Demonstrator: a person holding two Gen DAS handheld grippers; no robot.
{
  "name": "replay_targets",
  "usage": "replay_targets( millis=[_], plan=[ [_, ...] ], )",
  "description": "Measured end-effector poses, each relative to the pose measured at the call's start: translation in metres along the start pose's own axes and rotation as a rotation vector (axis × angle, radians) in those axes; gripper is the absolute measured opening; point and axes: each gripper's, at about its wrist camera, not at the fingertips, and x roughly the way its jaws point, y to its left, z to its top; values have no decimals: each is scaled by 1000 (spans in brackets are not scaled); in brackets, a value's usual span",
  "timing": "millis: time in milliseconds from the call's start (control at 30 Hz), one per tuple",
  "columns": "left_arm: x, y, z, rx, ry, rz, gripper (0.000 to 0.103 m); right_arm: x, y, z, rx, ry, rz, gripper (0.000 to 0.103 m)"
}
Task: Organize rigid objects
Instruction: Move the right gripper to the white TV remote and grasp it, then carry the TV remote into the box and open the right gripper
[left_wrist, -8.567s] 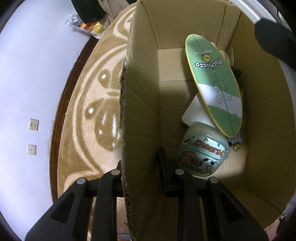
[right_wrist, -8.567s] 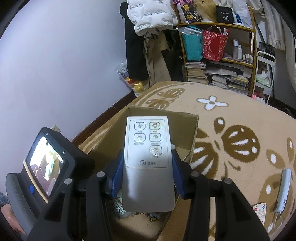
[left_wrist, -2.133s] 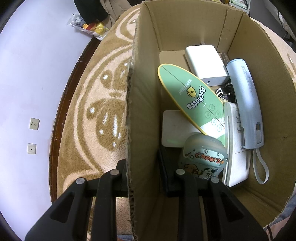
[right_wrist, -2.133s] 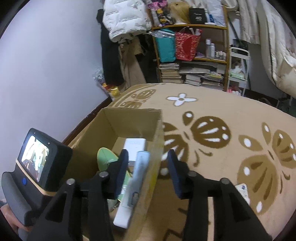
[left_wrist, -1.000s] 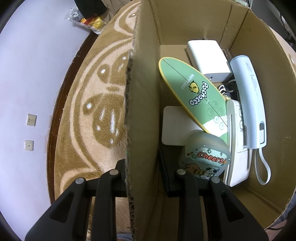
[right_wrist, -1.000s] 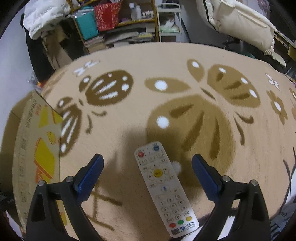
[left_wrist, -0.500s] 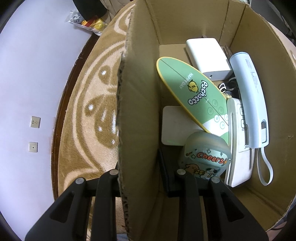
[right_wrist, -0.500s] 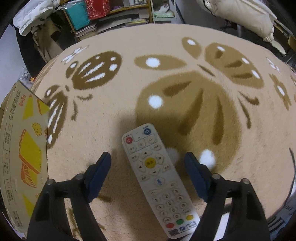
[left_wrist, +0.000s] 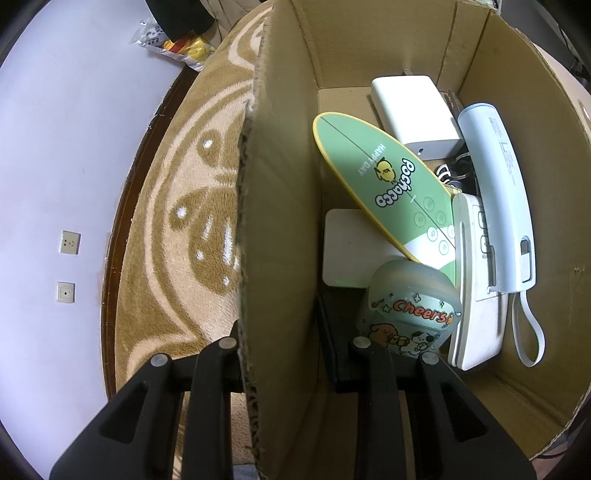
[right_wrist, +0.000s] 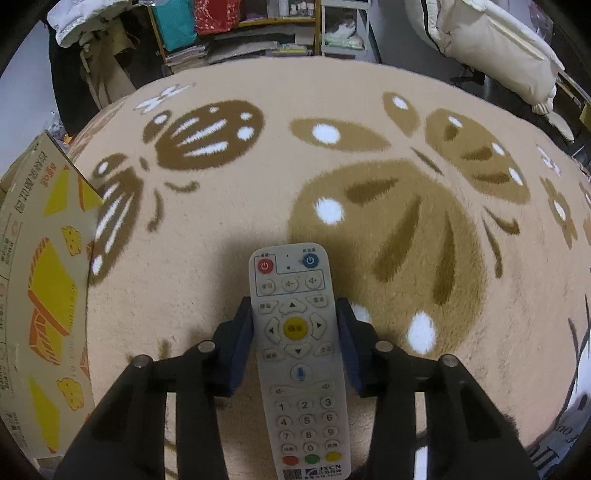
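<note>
Cardboard box (left_wrist: 280, 206), wall clamped in the left gripper (left_wrist: 291, 343) jaws, already holds a green remote (left_wrist: 384, 184), power bank (left_wrist: 413, 110) and other devices. White remote (right_wrist: 299, 347) lies on the rug (right_wrist: 369, 177); right gripper (right_wrist: 295, 347) jaws flank it, contact uncertain; likely the last item seen.

Both views are being bent by fisheye distortion and darkened at the corners, while a soft shadow is being cast on the carpet (right_wrist: 207, 280) under dim indoor light.
</note>
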Motion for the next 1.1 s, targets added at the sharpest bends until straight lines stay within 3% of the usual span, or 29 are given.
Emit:
replay_targets(
  millis=[233,333,1100],
  plan=[
    [0,0,0,-5,3,-1,25,-33,3,5,-4,-147,22,45],
    [0,-1,0,-3,3,1,25,-43,6,7,1,-195,74,44],
    [-3,1,-4,6,-11,-8,25,-113,59,15,-131,-447,249,40]
  ],
)
